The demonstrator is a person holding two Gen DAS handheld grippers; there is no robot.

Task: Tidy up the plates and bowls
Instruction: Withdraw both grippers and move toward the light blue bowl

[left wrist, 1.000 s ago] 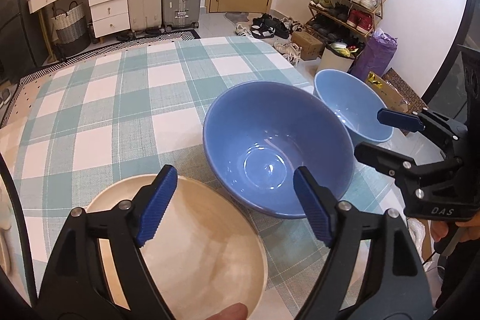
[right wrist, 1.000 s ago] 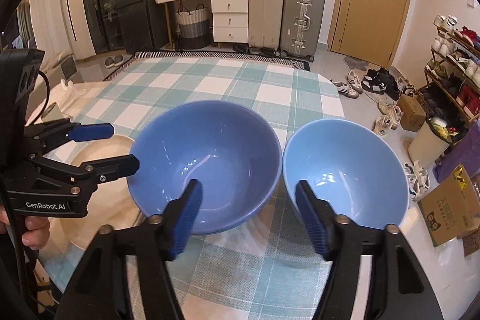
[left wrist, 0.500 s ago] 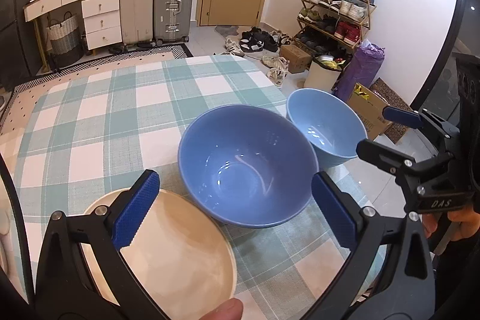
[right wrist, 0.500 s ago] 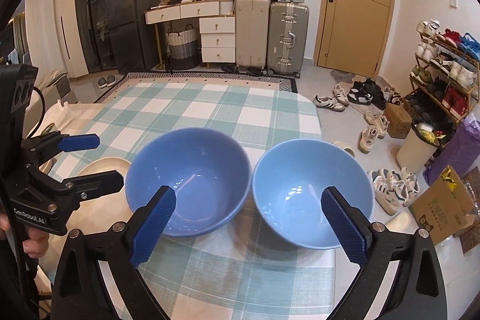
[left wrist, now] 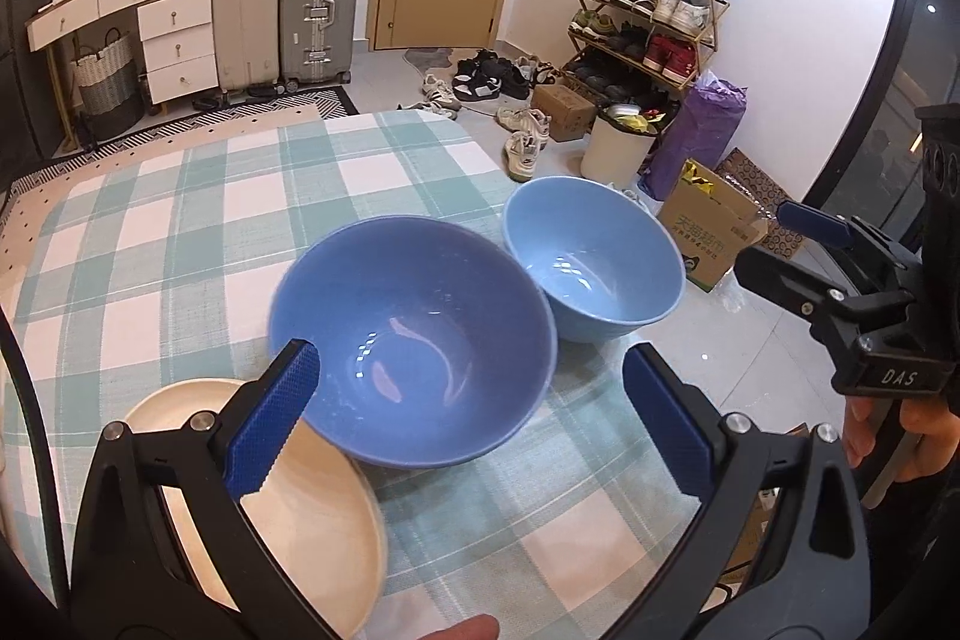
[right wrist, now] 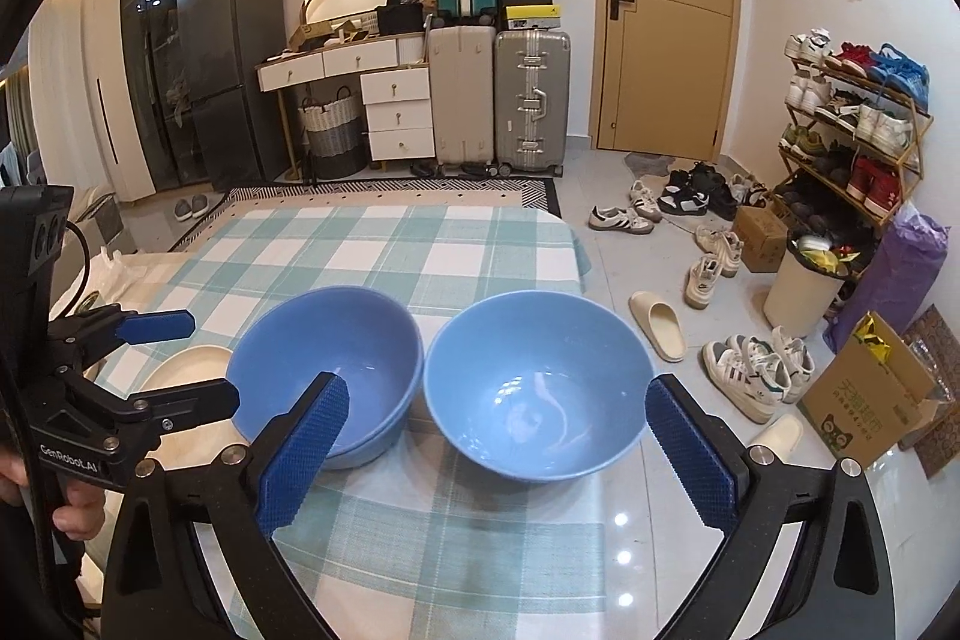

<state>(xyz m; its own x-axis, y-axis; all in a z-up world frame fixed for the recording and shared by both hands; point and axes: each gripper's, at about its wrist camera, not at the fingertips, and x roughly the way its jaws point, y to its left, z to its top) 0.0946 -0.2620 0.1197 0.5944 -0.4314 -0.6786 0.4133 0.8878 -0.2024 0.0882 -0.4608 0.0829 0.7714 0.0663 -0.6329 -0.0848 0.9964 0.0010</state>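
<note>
Two blue bowls and a cream plate on a checked tablecloth, both grippers empty above them.

The darker blue bowl (left wrist: 414, 346) sits at the middle of the near table edge, glossy inside, its rim just beside the paler blue bowl (right wrist: 537, 385) (which stands at the table's corner). The cream plate (left wrist: 312, 514) lies flat on the darker bowl's other side, slightly under its rim. The left gripper (left wrist: 468, 430) and the right gripper (right wrist: 498, 454) both have their jaws spread wide, gripping nothing, over the green-and-white tablecloth (right wrist: 384, 250).
</note>
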